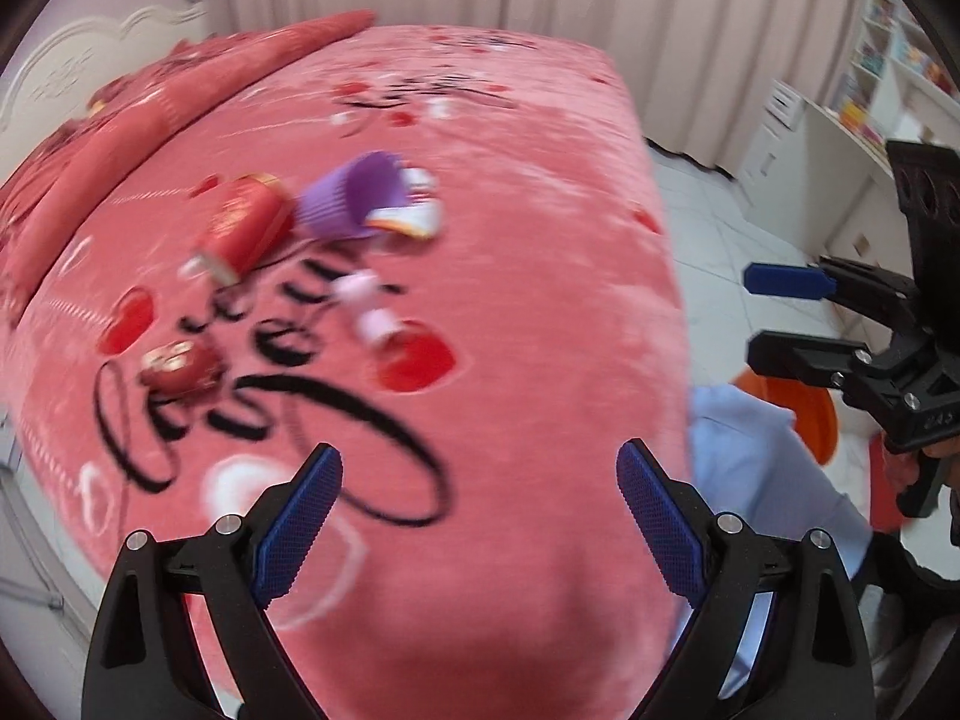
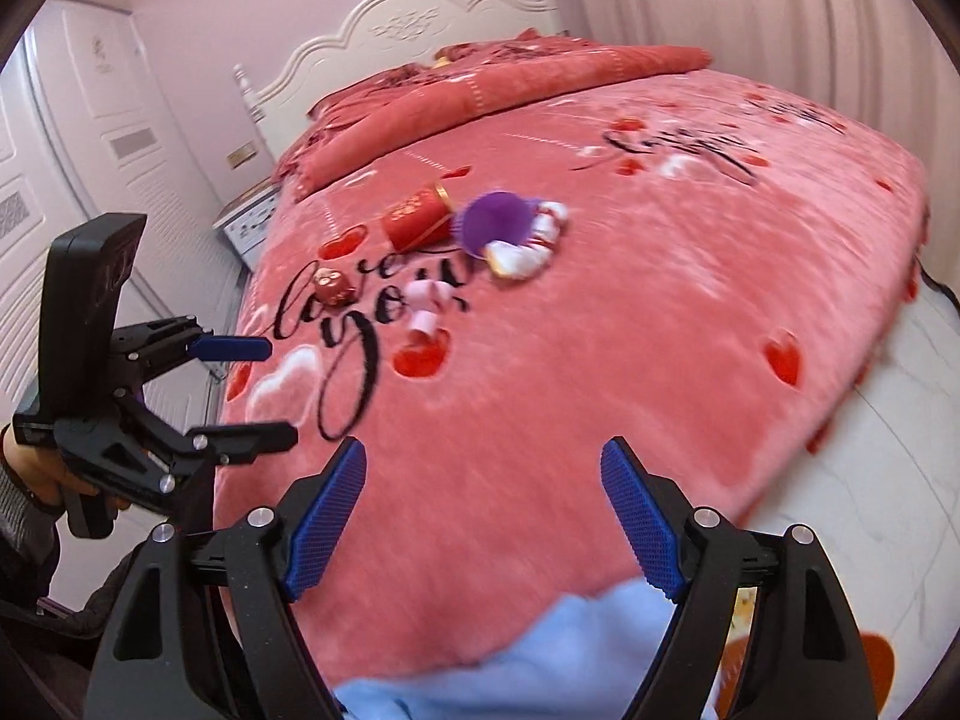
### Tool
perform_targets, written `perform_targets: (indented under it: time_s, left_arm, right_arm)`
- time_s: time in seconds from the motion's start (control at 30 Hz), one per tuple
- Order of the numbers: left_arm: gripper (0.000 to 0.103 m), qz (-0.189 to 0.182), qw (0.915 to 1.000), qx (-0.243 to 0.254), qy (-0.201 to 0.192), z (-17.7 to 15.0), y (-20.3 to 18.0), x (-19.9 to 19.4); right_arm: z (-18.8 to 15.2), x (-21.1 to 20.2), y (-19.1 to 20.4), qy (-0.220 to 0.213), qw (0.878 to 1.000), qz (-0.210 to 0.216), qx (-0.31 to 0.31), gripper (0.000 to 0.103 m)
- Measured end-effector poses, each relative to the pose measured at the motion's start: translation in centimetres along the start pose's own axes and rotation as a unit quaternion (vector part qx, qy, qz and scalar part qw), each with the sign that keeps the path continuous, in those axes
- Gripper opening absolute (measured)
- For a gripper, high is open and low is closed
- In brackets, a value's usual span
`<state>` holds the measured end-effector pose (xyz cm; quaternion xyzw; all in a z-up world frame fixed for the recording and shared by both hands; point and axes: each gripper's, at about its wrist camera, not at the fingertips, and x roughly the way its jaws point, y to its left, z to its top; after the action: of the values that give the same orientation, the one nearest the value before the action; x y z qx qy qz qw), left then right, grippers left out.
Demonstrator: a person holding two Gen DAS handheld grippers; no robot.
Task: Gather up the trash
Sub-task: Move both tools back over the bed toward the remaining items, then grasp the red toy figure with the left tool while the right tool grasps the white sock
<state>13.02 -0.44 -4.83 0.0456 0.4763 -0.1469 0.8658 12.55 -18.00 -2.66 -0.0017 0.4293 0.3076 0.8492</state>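
Trash lies scattered on the pink bedspread [image 1: 540,300] ahead of both our tongs: a red can [image 1: 246,228], a purple paper cup [image 1: 354,195], a red-and-white wrapper [image 1: 411,213], a small pink scrap [image 1: 366,306] and a little red box [image 1: 180,369] (all blurred). We hold the left gripper [image 1: 480,522] wide apart and empty; our right gripper [image 2: 483,519], to its right, is equally spread with nothing between its pads.
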Motion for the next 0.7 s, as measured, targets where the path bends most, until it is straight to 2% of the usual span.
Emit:
perform_targets:
  time_s: [0.23,0.3,0.43,0.53,0.7]
  left_arm:
    - [0.092,0.033,0.9983,-0.048,0.000,0.4,7.1,0.7]
    - [0.092,0.047,0.9959,-0.077,-0.003,0.7,9.1,1.1]
    - [0.092,0.061,0.9865,-0.152,-0.010,1.2,12.6,2.7]
    - [0.092,0.071,0.9791,-0.190,-0.010,1.7,14.4,4.0]
    - [0.092,0.088,0.9624,-0.257,-0.011,2.4,17.3,6.4]
  right_arm:
    - [3.1,4.0,1.9,0.014,1.000,0.015,-0.019,0.080]
    - [3.8,5.0,2.4,0.017,0.999,0.017,-0.025,0.080]
    - [5.0,7.0,2.8,0.028,0.999,0.029,-0.034,0.080]
    - [5.7,8.3,3.0,0.036,0.998,0.038,-0.041,0.080]
    - [6.5,9.7,2.7,0.043,0.997,0.047,-0.048,0.080]
